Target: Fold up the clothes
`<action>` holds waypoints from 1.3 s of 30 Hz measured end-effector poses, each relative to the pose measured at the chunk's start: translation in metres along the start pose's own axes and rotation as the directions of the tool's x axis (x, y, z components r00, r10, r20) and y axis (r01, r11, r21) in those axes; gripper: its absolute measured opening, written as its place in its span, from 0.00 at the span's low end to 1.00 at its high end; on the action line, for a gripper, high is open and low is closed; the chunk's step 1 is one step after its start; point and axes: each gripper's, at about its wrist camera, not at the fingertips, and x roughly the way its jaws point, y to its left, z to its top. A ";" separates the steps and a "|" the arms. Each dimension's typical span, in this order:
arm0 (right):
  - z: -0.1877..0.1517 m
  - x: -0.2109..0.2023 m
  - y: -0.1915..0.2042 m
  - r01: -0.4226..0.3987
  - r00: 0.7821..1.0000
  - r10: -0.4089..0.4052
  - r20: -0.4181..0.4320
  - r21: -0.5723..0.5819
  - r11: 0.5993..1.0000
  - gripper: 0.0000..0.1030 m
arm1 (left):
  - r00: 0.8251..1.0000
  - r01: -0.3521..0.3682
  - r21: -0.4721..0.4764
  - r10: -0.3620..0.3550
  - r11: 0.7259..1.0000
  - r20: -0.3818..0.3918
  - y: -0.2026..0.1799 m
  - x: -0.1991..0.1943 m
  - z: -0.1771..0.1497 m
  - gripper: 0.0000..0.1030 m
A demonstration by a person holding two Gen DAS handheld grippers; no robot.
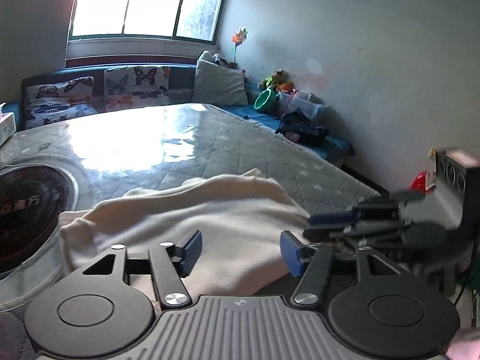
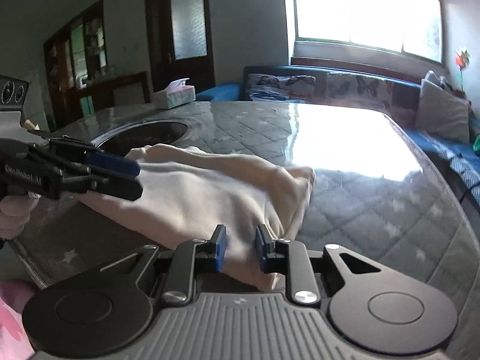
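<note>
A cream garment (image 1: 192, 219) lies bunched on the quilted table cover (image 1: 240, 144); it also shows in the right wrist view (image 2: 210, 195). My left gripper (image 1: 240, 253) is open, its blue pads over the garment's near edge with cloth between them. My right gripper (image 2: 240, 249) is partly open, its pads either side of the garment's near corner, not closed on it. Each gripper shows in the other's view: the right (image 1: 330, 225) at the garment's right edge, the left (image 2: 132, 177) at its left side.
A dark round cooktop (image 1: 27, 210) is set in the table left of the garment. A tissue box (image 2: 175, 94) stands at the far edge. A blue sofa (image 1: 261, 111) with cushions, toys and a dark garment runs behind under the window.
</note>
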 end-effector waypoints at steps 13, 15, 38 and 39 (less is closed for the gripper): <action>0.011 -0.012 -0.012 -0.035 0.999 0.034 0.043 0.031 0.999 0.21 | 1.000 0.010 -0.016 -0.010 1.000 -0.019 -0.009 0.011 -0.009 0.89; 0.023 -0.005 -0.016 -0.039 0.998 0.038 0.047 0.021 0.999 0.21 | 1.000 0.010 -0.003 -0.010 1.000 -0.017 -0.012 0.010 -0.012 0.88; 0.076 0.072 0.004 -0.055 0.997 0.047 -0.054 -0.170 0.984 0.23 | 0.999 0.024 -0.008 -0.024 1.000 -0.033 -0.014 0.003 -0.020 0.92; 0.079 0.079 0.007 -0.061 0.997 0.052 -0.061 -0.174 0.983 0.23 | 0.999 0.021 -0.012 -0.022 1.000 -0.032 -0.014 0.002 -0.020 0.92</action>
